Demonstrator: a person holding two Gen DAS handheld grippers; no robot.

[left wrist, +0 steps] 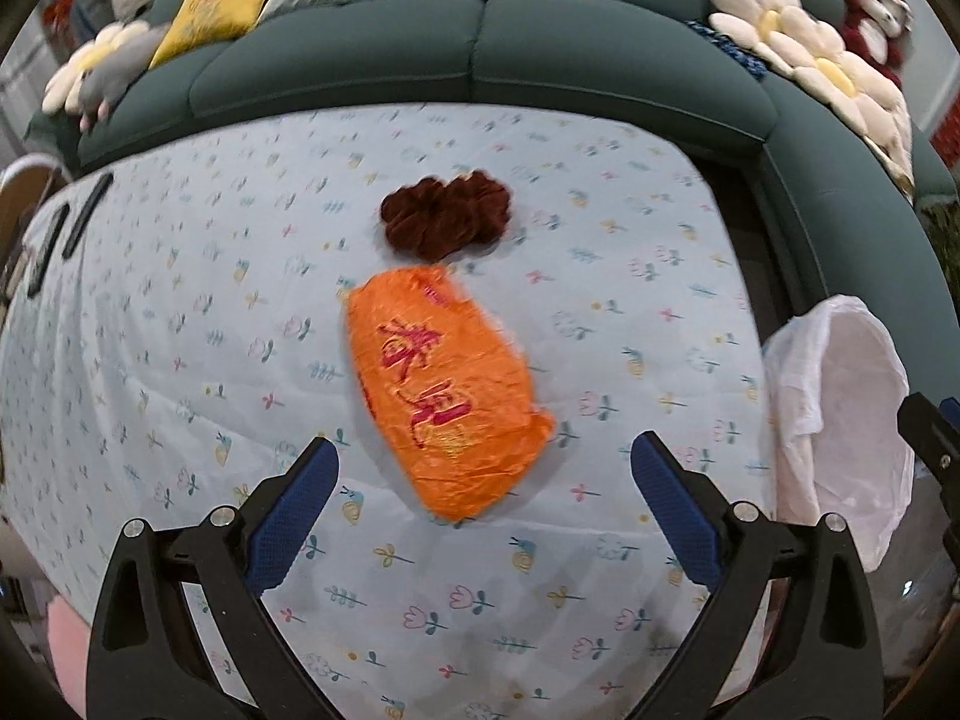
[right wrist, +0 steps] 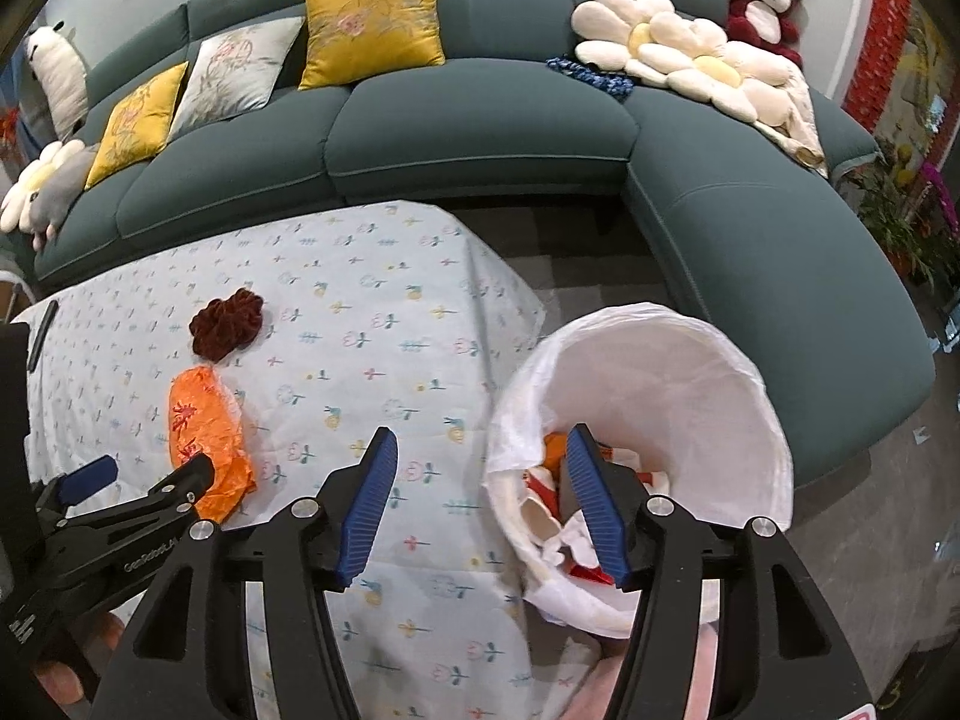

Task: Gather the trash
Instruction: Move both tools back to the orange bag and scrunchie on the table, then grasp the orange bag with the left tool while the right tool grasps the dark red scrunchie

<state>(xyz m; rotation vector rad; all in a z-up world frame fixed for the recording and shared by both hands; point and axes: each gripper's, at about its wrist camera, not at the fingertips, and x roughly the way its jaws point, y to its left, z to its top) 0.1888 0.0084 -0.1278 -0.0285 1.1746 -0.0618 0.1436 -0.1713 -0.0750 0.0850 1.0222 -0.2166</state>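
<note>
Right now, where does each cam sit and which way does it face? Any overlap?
Left wrist: on the left gripper, over the floral tablecloth, facing the sofa; its open fingers frame the orange wrapper.
Right wrist: on the right gripper, open, at the table's edge over the white-lined bin; the left gripper shows at left.
Shared: wrapper, dark red scrunchie, bin, sofa.

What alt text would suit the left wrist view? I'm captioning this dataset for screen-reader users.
An open left gripper points at a crumpled orange wrapper lying between its blue-padded fingers on a floral tablecloth. A dark red scrunchie lies just beyond the wrapper, a white-lined trash bin stands at the right edge, and a green sofa fills the background.
</note>
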